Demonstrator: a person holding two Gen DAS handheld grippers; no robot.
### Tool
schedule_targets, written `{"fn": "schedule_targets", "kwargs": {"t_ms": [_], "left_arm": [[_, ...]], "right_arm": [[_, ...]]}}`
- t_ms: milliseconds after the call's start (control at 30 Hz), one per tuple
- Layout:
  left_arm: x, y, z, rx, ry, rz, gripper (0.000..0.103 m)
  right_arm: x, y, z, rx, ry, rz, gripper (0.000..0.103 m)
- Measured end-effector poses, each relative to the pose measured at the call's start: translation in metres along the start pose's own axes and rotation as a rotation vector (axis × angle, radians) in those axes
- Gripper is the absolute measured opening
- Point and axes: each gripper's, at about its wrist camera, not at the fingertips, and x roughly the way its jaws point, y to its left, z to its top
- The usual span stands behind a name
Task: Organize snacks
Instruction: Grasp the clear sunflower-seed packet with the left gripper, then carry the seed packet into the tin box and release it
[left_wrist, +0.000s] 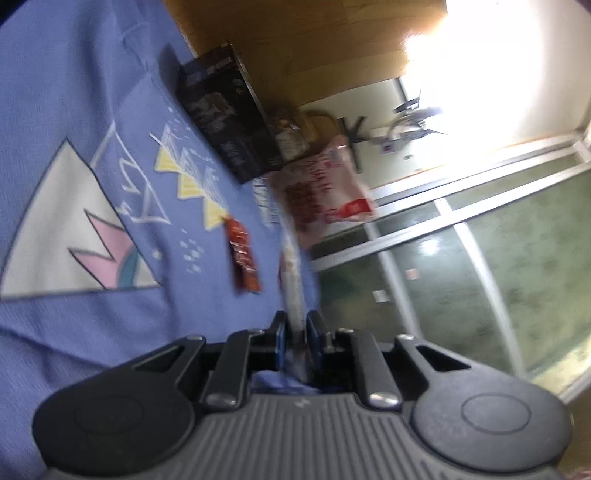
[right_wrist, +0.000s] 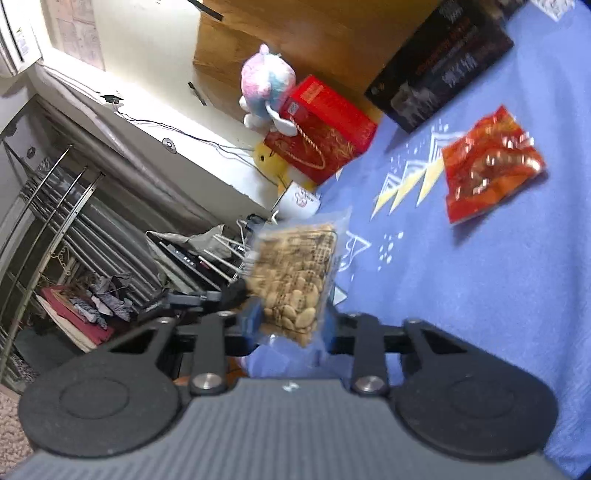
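My left gripper (left_wrist: 295, 328) is shut on the edge of a pale snack bag with red print (left_wrist: 321, 192), which it holds up above the blue cloth (left_wrist: 74, 92). A small red-brown snack packet (left_wrist: 242, 258) lies flat on the cloth to its left. My right gripper (right_wrist: 290, 325) is shut on a clear bag of peanuts (right_wrist: 295, 277), held off the blue cloth (right_wrist: 480, 295). A red-orange snack bag (right_wrist: 491, 162) lies flat on the cloth to the upper right.
A black box (left_wrist: 225, 114) lies at the far edge of the cloth; it also shows in the right wrist view (right_wrist: 443, 62). A red gift box (right_wrist: 325, 125), a plush toy (right_wrist: 266, 81) and a metal rack (right_wrist: 55, 221) stand beyond the cloth's edge.
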Motion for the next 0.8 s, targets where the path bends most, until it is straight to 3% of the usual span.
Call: {"fn": "schedule_targets", "kwargs": {"t_ms": [67, 200, 300, 500, 700, 800], "left_arm": [[0.008, -0.006, 0.006, 0.047, 0.011, 0.096, 0.017], [0.033, -0.027, 0.013, 0.216, 0.036, 0.306, 0.025], [0.049, -0.036, 0.013, 0.311, 0.050, 0.399, 0.028], [0.061, -0.026, 0.009, 0.349, 0.070, 0.469, 0.027], [0.070, -0.038, 0.003, 0.427, 0.064, 0.537, 0.028], [0.073, -0.043, 0.006, 0.433, 0.067, 0.549, 0.028]], "right_arm": [[-0.002, 0.005, 0.002, -0.038, -0.020, -0.035, 0.022], [0.005, 0.016, 0.007, -0.140, -0.022, -0.196, 0.022], [0.007, 0.016, 0.008, -0.172, -0.028, -0.271, 0.022], [0.011, -0.001, 0.004, -0.210, 0.017, -0.376, 0.022], [0.010, -0.004, 0.005, -0.199, 0.018, -0.375, 0.022], [0.013, 0.005, 0.007, -0.251, 0.025, -0.411, 0.022]]}}
